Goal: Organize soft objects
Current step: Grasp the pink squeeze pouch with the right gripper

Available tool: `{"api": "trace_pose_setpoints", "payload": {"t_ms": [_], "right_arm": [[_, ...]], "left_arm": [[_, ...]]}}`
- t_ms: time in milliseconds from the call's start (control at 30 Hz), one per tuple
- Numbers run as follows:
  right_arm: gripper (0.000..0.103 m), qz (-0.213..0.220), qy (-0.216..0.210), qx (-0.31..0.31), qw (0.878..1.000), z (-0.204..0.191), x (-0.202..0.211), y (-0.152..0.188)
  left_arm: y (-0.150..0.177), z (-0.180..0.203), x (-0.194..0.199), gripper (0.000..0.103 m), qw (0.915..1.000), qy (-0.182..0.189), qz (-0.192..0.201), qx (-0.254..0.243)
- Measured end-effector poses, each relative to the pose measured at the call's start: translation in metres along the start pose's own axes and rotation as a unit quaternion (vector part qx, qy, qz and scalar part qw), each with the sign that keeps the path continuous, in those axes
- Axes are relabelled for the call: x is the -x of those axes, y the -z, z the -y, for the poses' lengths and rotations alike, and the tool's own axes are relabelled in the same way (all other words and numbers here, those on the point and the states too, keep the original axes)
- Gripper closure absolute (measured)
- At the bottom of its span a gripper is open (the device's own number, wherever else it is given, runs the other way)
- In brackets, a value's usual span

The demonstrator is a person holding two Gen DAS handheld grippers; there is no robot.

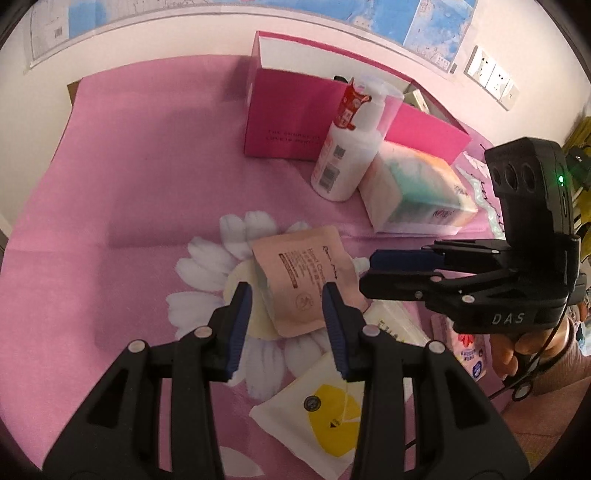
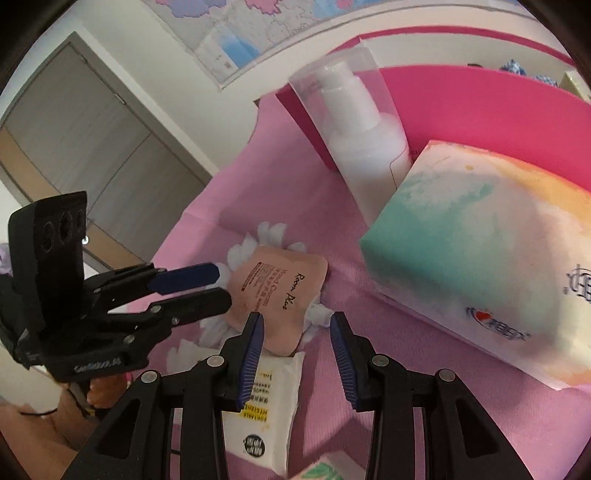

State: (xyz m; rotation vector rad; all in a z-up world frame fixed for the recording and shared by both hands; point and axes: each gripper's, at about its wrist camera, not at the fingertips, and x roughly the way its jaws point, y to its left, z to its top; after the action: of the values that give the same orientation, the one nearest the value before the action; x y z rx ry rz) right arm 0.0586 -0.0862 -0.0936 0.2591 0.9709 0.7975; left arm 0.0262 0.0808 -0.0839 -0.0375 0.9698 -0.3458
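My left tongs stand open around a soft peach hand-cream pouch; my right tongs gape empty at three o'clock of it.

We get soft, even indoor light w/ a pink cast off the cloth. Shadows are faint: a blurred one left of the pink box, another under the tissue pack. Both views are fisheye, so the wall map and door bend hard near the black corners. Slight blur on the pump bottle & tissue pack in the right wrist view; highlights there look washed out.
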Motion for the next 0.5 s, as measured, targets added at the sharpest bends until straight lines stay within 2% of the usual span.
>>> {"api": "trace_pose_setpoints", "payload": {"t_ms": [267,500], "right_arm": [[0.064,-0.001,0.007,-0.002,1.000,0.0005,-0.0065,0.0010],[0.064,0.005,0.002,-0.006,1.000,0.0013,-0.0096,0.0029]], "left_arm": [[0.0044,0.0031,-0.0088,0.065,0.9996,0.024,-0.016,-0.005],[0.0055,0.0074,-0.0025,0.065,0.9995,0.030,-0.005,-0.013]]}}
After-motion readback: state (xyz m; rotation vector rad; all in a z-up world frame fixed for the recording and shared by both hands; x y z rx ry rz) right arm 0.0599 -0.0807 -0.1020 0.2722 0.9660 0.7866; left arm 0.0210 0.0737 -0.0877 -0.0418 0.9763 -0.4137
